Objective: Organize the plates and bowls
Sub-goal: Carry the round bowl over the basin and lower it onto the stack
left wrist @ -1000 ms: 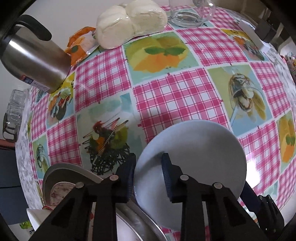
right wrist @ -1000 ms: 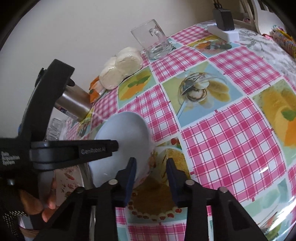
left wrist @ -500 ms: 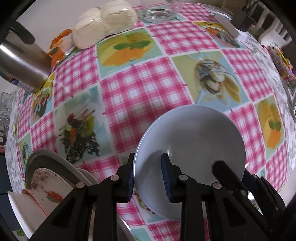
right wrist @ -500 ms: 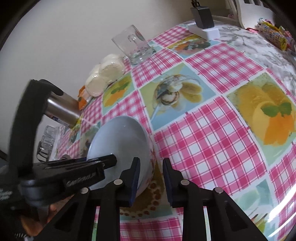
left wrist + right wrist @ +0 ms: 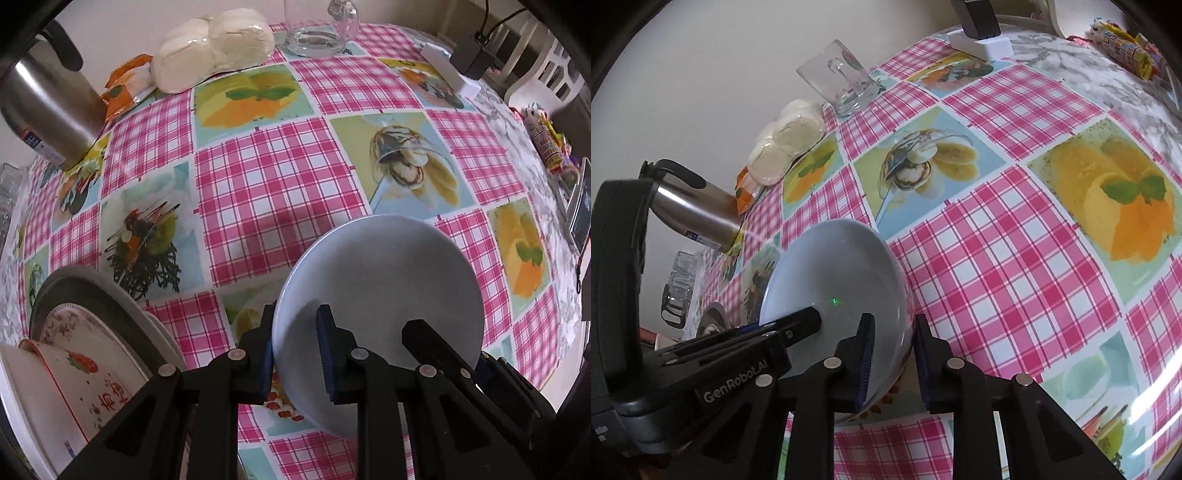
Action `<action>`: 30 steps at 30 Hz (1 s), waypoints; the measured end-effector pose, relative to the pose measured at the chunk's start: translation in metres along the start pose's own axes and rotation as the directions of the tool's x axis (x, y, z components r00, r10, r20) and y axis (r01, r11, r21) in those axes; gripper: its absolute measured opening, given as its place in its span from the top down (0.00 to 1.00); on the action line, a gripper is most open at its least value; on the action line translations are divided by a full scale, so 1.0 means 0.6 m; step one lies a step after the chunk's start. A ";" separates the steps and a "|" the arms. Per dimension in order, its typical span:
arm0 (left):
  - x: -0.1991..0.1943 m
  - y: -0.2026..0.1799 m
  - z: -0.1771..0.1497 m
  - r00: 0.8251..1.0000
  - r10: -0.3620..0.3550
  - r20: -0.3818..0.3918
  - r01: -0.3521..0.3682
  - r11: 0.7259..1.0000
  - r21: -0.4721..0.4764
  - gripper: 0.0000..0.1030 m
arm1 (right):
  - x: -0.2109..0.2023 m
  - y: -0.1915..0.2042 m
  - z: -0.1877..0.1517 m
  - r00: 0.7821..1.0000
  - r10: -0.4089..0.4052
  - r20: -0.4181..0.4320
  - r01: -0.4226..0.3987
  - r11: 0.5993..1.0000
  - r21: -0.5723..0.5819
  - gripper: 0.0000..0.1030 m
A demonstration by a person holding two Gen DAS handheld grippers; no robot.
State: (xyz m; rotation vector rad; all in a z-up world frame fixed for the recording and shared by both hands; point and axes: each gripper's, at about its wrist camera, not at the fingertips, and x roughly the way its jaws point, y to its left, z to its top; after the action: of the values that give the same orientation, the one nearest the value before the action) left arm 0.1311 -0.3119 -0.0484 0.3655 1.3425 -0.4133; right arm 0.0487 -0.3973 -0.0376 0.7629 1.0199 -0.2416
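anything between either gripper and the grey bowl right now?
Nothing visible. The left gripper and right gripper each straddle the grey bowl rim, jaws closing on it from opposite sides, over the checked tablecloth.

The tabletop [image 5: 273, 177] wears a pink-and-white check broken by pale blue and green squares printed with fruit and desserts. The bowl [image 5: 384, 280] is plain pale blue-grey. At near left, a white dish [image 5: 74, 373] carries a red strawberry and red rim line. The kettle [image 5: 48, 107] is brushed silver with a black handle.
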 end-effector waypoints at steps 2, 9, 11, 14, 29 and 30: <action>-0.009 0.002 -0.009 1.000 -0.011 0.021 0.011 1.000 -0.007 0.78 | -0.004 0.000 0.000 1.000 0.009 0.001 -0.009 1.000 0.010 0.77; -0.094 0.010 -0.022 0.989 -0.031 0.143 0.034 0.999 -0.017 0.78 | -0.044 0.027 0.002 0.999 0.022 0.037 -0.022 1.000 -0.021 0.77; -0.127 0.014 -0.029 0.981 -0.031 0.190 0.035 0.999 -0.016 0.78 | -0.058 0.040 0.001 0.998 0.038 0.053 -0.036 0.999 -0.033 0.77; -0.161 0.044 -0.035 0.967 -0.035 0.251 0.045 0.999 -0.031 0.78 | -0.080 0.068 -0.001 0.995 0.062 0.077 -0.057 0.996 -0.066 0.77; -0.237 0.219 -0.139 0.895 -0.023 0.445 0.145 0.960 -0.241 0.78 | -0.128 0.247 -0.057 0.980 0.174 0.095 -0.139 0.945 -0.295 0.77; -0.239 0.228 -0.146 0.893 -0.019 0.450 0.147 0.957 -0.250 0.78 | -0.125 0.257 -0.062 0.980 0.181 0.088 -0.146 0.941 -0.307 0.77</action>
State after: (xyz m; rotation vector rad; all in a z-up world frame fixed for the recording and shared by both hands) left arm 0.0978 -0.1394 0.0782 -0.0280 0.9487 -0.3467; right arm 0.0643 -0.2728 0.0850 0.5470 0.8536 0.0144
